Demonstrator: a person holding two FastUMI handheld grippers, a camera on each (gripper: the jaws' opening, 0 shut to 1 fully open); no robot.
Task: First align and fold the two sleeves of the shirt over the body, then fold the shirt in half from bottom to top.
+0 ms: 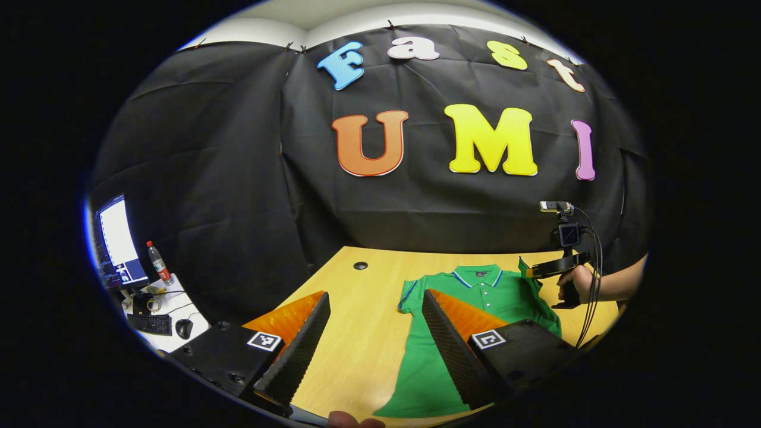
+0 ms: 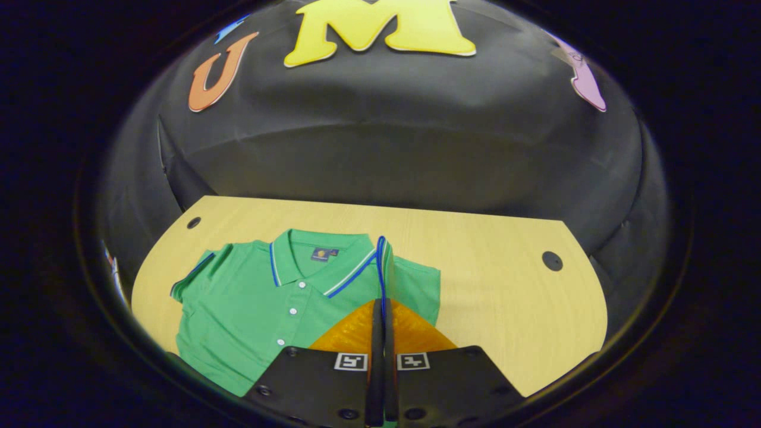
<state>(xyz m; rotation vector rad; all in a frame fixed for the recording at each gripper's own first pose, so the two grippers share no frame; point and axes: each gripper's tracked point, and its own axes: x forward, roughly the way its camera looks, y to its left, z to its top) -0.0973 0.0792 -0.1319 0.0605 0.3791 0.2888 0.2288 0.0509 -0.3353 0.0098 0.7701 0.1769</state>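
A green polo shirt point(image 1: 493, 291) point(image 2: 250, 297) with blue-and-white trim lies face up on the wooden table point(image 1: 357, 333) point(image 2: 505, 285), collar toward the wall. My right gripper point(image 2: 382, 306) is shut on the cuff of one sleeve point(image 2: 383, 261) and holds it raised over the shirt's edge. In the left gripper view that gripper point(image 1: 556, 268) is held by a hand point(image 1: 579, 282) at the shirt's far side, with the lifted sleeve point(image 1: 526, 267) in it. My left gripper point(image 1: 376, 294) hovers open above the table beside the shirt's other sleeve point(image 1: 407, 294) point(image 2: 193, 276), which lies flat.
A white desk at the left carries a monitor point(image 1: 119, 238), a bottle point(image 1: 159, 261), a keyboard point(image 1: 151, 324) and a mouse point(image 1: 184, 328). The table has round cable holes point(image 1: 360, 266) point(image 2: 552, 260). Bare wood stretches to the right of the shirt in the right gripper view.
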